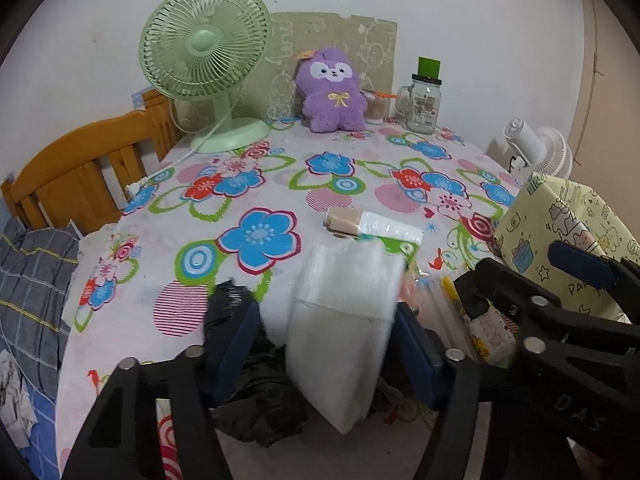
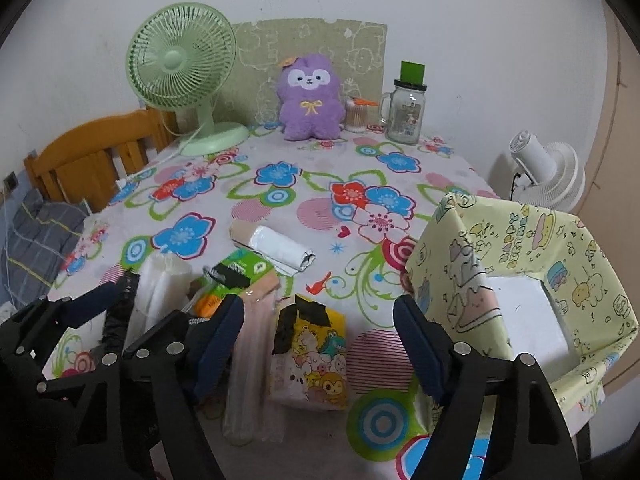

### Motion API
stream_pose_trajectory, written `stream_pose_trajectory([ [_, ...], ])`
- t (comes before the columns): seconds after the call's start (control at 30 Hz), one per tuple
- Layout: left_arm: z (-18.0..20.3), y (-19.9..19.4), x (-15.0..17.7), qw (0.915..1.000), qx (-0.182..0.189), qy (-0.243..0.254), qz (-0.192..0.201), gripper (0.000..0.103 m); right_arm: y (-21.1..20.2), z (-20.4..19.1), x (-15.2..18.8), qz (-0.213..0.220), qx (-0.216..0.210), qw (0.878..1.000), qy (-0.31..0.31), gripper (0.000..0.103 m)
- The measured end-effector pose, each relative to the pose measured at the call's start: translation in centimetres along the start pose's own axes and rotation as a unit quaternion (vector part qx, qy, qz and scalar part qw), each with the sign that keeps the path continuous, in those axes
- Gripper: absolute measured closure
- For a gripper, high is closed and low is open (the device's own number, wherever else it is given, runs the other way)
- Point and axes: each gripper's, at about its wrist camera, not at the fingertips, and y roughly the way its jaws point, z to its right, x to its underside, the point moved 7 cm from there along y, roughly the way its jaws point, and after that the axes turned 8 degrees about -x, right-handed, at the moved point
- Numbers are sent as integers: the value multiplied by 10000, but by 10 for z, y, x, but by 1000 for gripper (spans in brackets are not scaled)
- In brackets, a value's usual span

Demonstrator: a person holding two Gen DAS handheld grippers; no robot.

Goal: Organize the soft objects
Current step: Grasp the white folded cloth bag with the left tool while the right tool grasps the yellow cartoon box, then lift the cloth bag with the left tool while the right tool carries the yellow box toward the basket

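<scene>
Your left tongs [image 1: 328, 344] stood over the near edge of the desk [image 1: 360, 184] with a white pack [image 1: 340, 320] between their blue pads; the right pad looked to touch its edge, but blur hid whether the left pad pressed, so I could not tell if they were clamped. A black bag [image 1: 256, 392] lay crumpled under and left of that pack. Your right tongs [image 2: 320, 344] were apart, with nothing gripped; between the fingers, on the cloth, lay a yellow pack [image 2: 316, 368] printed with cartoon animals and a black patch at its top, and just left of it a pink clear sleeve [image 2: 252, 344]. Beyond those sat a green pack [image 2: 244, 268] with an orange one [image 2: 210, 304] against its near side, and farther on a white roll [image 2: 276, 246] on a tan core, lying on its side. At the near right stood an open box [image 2: 520, 272] wrapped in yellow cartoon paper, its white inside showing. At the far edge, against the wall, a purple plush [image 2: 310, 100] sat upright between a green fan [image 2: 180, 76] on the left and a glass jar [image 2: 404, 114] on the right, with a small cup of sticks [image 2: 356, 116] between plush and jar. A white fan [image 2: 548, 172] stood off the desk to the right, and a wooden chair [image 2: 92, 156] to the left
</scene>
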Motion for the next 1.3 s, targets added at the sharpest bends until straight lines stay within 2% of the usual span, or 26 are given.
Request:
stream_pose_trajectory([
  [0.2, 4, 7, 4, 9997, 199, 29, -107, 52, 16, 0, 5, -257, -144, 9995, 151, 29],
  [0.4, 10, 12, 6, 9996, 205, 154, -127, 57, 31, 6, 11, -451, -144, 9982, 364, 34],
  [0.53, 13, 14, 8, 9995, 157, 267, -116, 58, 39, 9, 16, -571, -161, 9971, 484, 44],
  [0.63, 15, 16, 9, 9993, 119, 350, -113, 60, 46, 10, 20, -697, -241, 9956, 579, 55],
  [0.87, 16, 15, 8, 9992, 129, 364, -135, 66, 49, 7, 22, -773, -320, 9947, 592, 70],
  [1.1, 13, 9, 5, 9996, 187, 195, -109, 79, 42, 4, 22, -725, -323, 9959, 433, 75],
  [1.3, 15, 1, 5, 9996, 151, 233, -21, 81, 29, 1, 19, -553, -351, 9972, 362, 75],
])
